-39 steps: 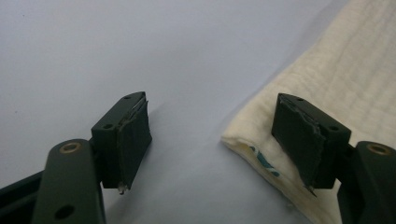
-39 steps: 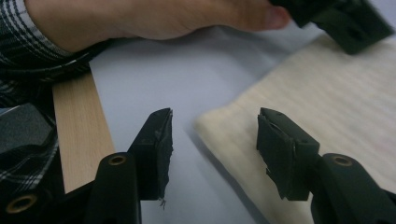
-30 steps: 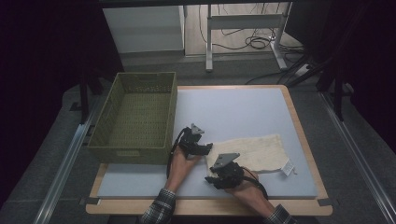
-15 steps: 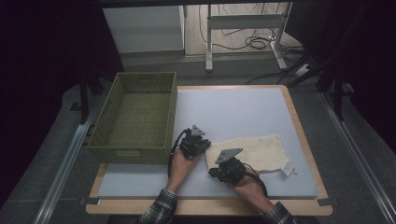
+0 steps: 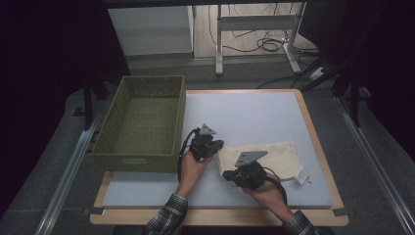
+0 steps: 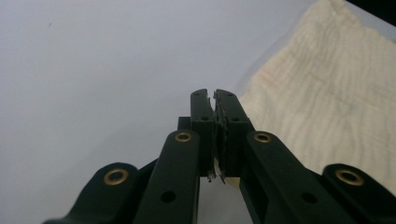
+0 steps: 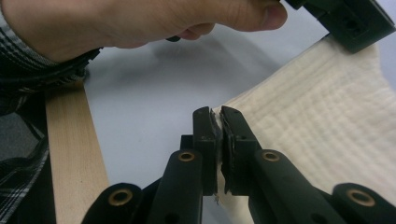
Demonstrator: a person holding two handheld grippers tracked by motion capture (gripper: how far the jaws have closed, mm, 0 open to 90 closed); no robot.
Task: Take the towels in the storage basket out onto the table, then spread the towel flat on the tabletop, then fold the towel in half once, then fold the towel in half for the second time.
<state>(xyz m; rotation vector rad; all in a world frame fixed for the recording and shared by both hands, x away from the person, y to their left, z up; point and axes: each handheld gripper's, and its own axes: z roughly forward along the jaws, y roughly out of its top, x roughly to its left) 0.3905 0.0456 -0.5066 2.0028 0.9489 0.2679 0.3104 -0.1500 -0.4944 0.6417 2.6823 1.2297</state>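
Nearest me, at the lower middle of the high view, my right gripper [image 5: 234, 172] has its jaws pressed together on the near left corner of the cream, ribbed cloth [image 5: 274, 156]; the right gripper view shows the fabric edge pinched between the pads. Just beyond, my left gripper [image 5: 215, 145] is clamped on the cloth's far left corner (a thin sliver of fabric sits between its closed jaws in the left gripper view). Both have just been closing. The cloth lies right of centre on the pale grey mat [image 5: 244, 112], a white tag [image 5: 302, 176] at its right end. Farther left stands the olive woven basket [image 5: 139, 159], just beside my left hand [image 5: 192, 166].
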